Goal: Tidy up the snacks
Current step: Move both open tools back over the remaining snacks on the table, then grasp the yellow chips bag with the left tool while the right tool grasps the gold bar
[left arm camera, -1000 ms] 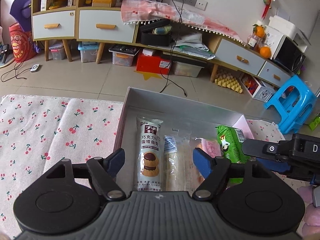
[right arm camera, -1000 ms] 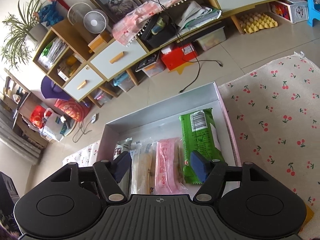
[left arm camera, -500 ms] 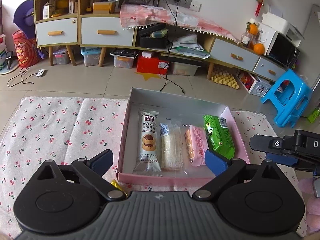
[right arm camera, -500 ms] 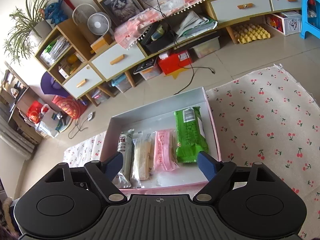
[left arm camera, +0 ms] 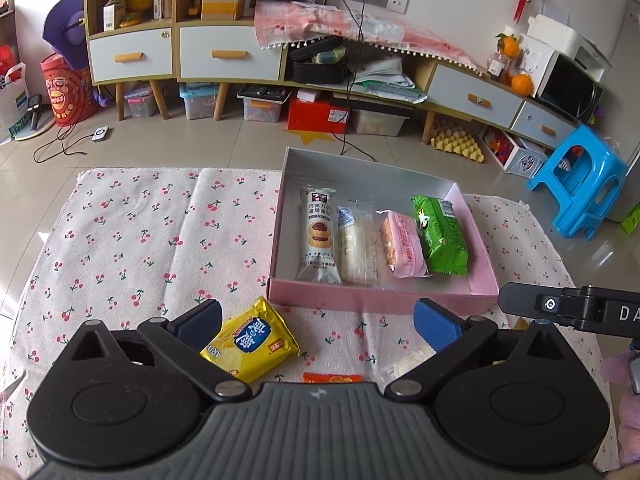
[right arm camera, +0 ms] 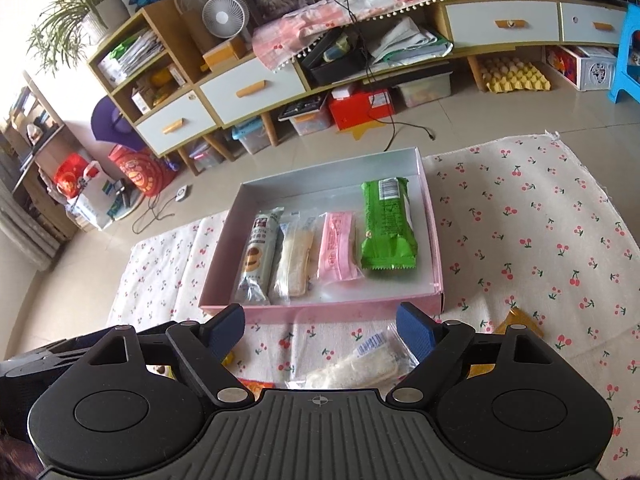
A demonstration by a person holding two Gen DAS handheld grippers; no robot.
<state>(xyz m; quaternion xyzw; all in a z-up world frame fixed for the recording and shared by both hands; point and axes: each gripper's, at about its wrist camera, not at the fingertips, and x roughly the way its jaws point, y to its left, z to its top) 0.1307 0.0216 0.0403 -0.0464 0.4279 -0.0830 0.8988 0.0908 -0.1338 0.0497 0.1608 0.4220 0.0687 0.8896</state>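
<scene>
Both grippers hung empty with jaws wide, the left gripper (left arm camera: 316, 324) still spreading, and the yellow packet (left arm camera: 251, 345) lay on the cloth just inside its left finger, tilted diagonally, nearer it than the right gripper (right arm camera: 319, 327), box (left arm camera: 376, 300) of 4 snacks beyond.

Black handheld claws with blue pads

On each claw (left arm camera: 316, 322) (right arm camera: 318, 326), ribbed grey housing, round black discs, silver pivot screws and blue-padded fingers (left arm camera: 434, 325) are seen.
</scene>
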